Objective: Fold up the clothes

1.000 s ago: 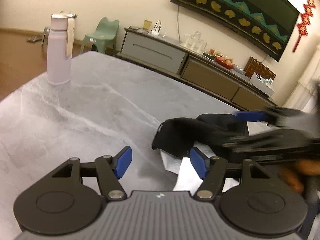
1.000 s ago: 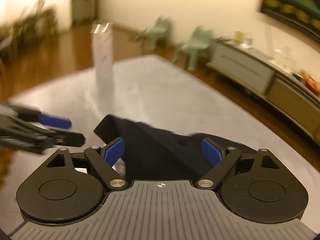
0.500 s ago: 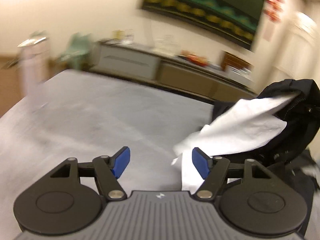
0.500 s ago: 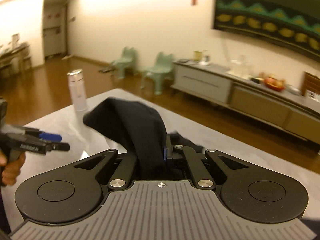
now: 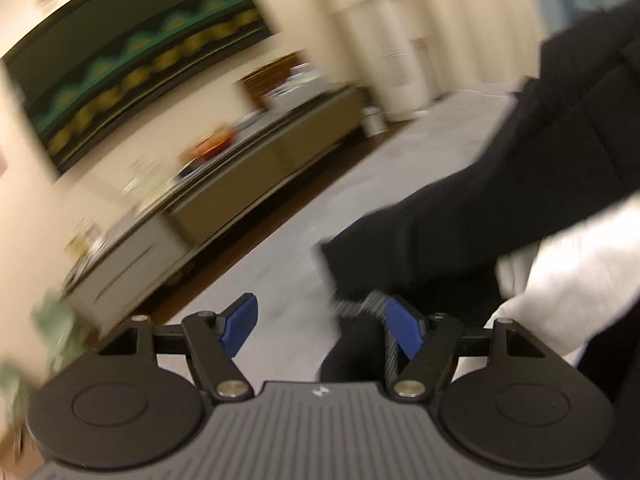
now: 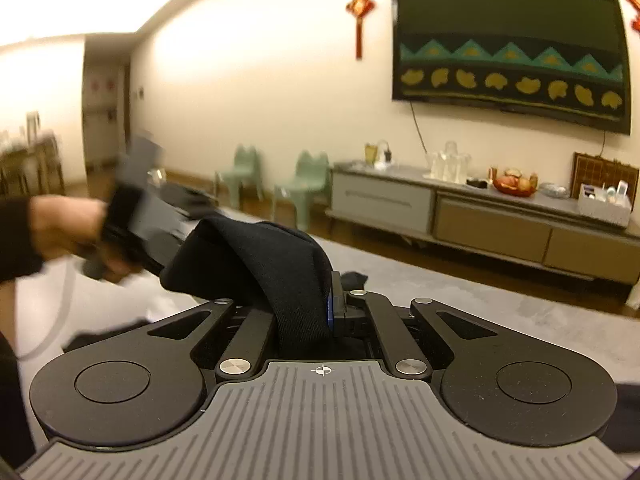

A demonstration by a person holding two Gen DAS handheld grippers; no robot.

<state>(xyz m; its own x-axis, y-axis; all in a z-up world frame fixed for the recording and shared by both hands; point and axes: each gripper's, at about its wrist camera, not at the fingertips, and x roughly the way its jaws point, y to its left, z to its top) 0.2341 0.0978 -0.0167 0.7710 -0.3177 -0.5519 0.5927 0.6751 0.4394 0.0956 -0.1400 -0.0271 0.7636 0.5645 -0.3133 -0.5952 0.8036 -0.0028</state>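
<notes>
Swung rightward, left tongs (image 5: 320, 326) gape empty (view blurred); right tongs (image 6: 316, 312) stay clamped on black garment (image 6: 272, 256)

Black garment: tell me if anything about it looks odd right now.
The black garment is bunched and draped over the right gripper, which is shut on a fold of it. A white lining spills out in the left wrist view, beside the open left gripper. Nothing looks damaged.

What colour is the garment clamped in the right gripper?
Black garment; the right wrist view shows it best.
</notes>
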